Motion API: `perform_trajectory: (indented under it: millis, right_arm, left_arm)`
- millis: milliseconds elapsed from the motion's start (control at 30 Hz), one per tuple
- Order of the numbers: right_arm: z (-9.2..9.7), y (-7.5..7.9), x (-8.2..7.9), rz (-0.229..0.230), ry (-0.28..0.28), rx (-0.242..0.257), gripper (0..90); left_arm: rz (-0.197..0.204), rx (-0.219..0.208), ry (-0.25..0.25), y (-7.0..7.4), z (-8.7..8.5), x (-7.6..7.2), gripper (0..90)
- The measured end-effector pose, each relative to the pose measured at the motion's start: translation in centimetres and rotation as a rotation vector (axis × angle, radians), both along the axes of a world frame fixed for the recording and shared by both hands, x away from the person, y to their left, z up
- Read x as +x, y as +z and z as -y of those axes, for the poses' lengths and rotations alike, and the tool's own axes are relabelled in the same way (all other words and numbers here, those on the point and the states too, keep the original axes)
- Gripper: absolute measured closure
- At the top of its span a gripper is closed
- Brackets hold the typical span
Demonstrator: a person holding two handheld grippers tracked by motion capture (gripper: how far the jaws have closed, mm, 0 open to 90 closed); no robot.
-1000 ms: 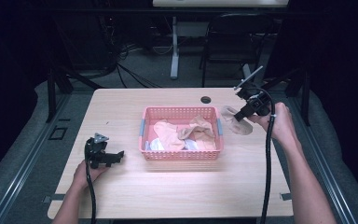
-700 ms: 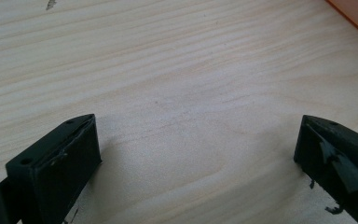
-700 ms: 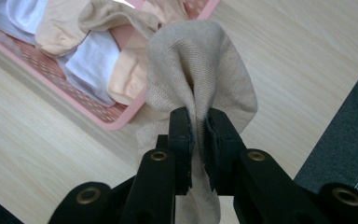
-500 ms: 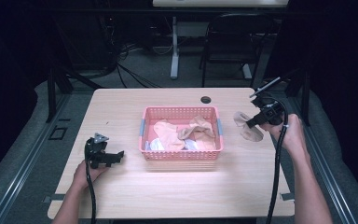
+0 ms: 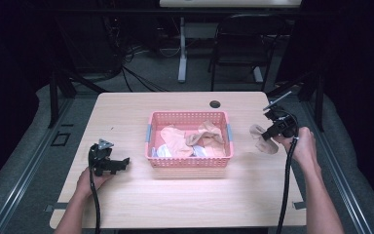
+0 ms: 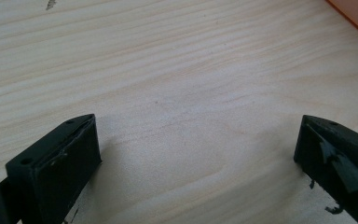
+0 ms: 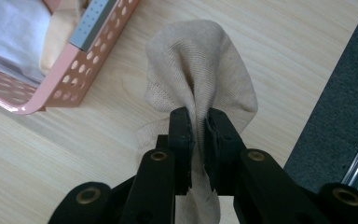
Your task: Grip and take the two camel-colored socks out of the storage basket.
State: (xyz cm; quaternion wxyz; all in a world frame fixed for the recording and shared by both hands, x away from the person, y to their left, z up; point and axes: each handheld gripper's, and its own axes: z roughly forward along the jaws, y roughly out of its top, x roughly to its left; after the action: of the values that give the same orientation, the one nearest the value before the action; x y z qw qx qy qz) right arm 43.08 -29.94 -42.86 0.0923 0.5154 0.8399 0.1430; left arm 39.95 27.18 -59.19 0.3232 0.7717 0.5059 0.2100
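The beige sock (image 7: 200, 70) was pinched in my right gripper (image 7: 199, 140), the two black jaws pressed together on a fold of its knit so that the cloth bunched up between them and spread out in a rounded hump beyond the tips. In the high view the sock (image 5: 262, 136) hung from that gripper (image 5: 272, 134) over the wooden table (image 5: 126, 112), near the table's right edge and just to the right of the pink basket (image 5: 190, 163), apart from its wall. From my right gripper view I saw the basket's corner (image 7: 60, 88) up at the left, its perforated side and a grey handle plate on the rim, with white and pale yellow cloth lying inside. I could not tell whether the sock's lower end touched the tabletop or hung a little above it.

The basket sat in the middle of the table and held a loose heap of other garments (image 5: 187, 139), peach, tan and white, tumbled over one another.

My left gripper (image 5: 114, 163) rested low near the table's left front part, well apart from the basket, held in my left hand (image 5: 90, 180). Its jaws were spread wide, with bare wood grain between them and nothing in their grasp; a sliver of the basket's edge (image 6: 354, 14) showed at the upper right of the left gripper view.
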Motion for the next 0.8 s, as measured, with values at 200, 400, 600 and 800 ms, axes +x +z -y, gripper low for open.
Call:
perform_trajectory:
  millis: [200,400,600,800]
  right_arm:
    - [0.2,-1.2,0.4,-0.008,-0.026,-0.007,81.2]
    - [0.1,-2.7,0.9,-0.028,-0.037,-0.018,81.1]
    - [-1.0,-4.4,1.5,-0.061,-0.019,-0.041,81.0]
    - [-1.2,-5.7,1.7,-0.075,-0.03,-0.051,80.8]
  left_arm:
    - [0.0,0.0,0.0,0.0,0.0,0.0,0.0]
    - [0.0,0.0,0.0,0.0,0.0,0.0,0.0]
    - [0.0,0.0,0.0,0.0,0.0,0.0,0.0]
    - [0.0,0.0,0.0,0.0,0.0,0.0,0.0]
